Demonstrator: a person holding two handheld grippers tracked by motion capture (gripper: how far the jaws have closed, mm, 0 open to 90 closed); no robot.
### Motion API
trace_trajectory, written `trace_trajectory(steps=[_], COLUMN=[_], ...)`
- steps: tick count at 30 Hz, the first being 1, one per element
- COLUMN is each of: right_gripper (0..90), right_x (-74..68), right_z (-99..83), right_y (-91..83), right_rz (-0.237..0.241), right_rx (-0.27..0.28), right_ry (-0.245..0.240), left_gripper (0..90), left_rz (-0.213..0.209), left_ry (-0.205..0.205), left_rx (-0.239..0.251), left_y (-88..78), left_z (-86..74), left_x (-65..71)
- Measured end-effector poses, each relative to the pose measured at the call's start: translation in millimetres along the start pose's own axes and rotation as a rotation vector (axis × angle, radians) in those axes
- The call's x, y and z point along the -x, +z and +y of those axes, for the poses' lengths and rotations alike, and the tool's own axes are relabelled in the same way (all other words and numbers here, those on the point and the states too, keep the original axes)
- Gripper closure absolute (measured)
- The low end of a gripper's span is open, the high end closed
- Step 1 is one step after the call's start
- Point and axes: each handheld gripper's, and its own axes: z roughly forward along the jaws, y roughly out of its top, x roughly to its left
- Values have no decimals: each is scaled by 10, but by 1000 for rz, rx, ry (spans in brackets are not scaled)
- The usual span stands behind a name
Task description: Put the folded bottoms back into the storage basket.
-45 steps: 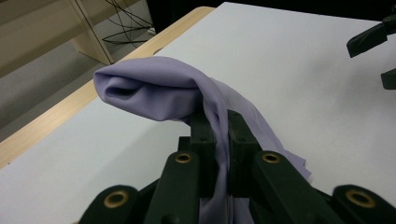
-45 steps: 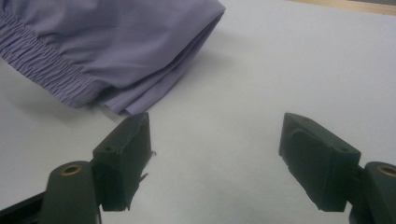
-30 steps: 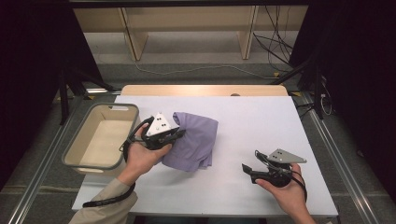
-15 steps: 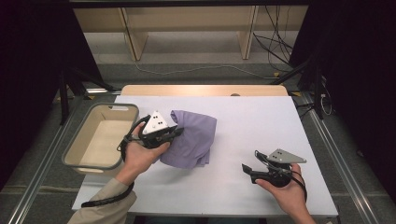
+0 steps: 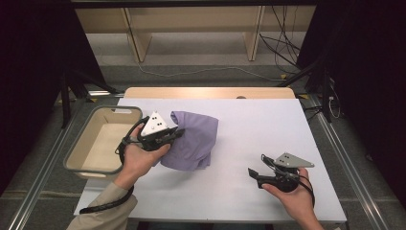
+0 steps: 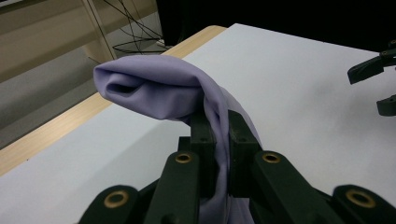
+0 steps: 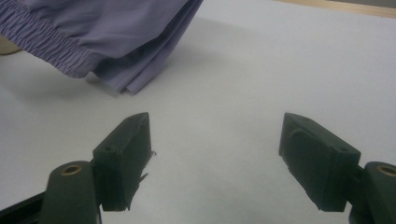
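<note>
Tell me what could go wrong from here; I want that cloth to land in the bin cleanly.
1. The left gripper pinches only a narrow fold of the cloth, so it might slip out when lifted.
2. Most of the cloth hangs loose below the grip and could drag on the table or catch the rim of the bin.
3. The right gripper stands open, apart from the cloth, so nothing supports the trailing part.

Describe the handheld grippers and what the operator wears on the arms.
Both the left gripper and right gripper are black, two-jawed, with brass-coloured pivot pins and blocky pads. Each carries a grey three-cornered plate with small dark dots on top. A black cable trails from the left one. The left forearm wears a beige sleeve.
</note>
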Motion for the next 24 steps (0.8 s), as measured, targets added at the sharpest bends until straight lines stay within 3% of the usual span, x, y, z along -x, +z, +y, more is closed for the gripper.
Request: trace_trajectory(steps=[24], right_gripper=[262], right_x=[3], right_z=[1], right_y=[3], right_rz=[-1], right_rx=[1], right_ry=[-1], left_gripper=[834], left_rz=[33], left_ry=[-9], left_rx=[-6], left_y=[-126], left_z=[14], left_x=[-83])
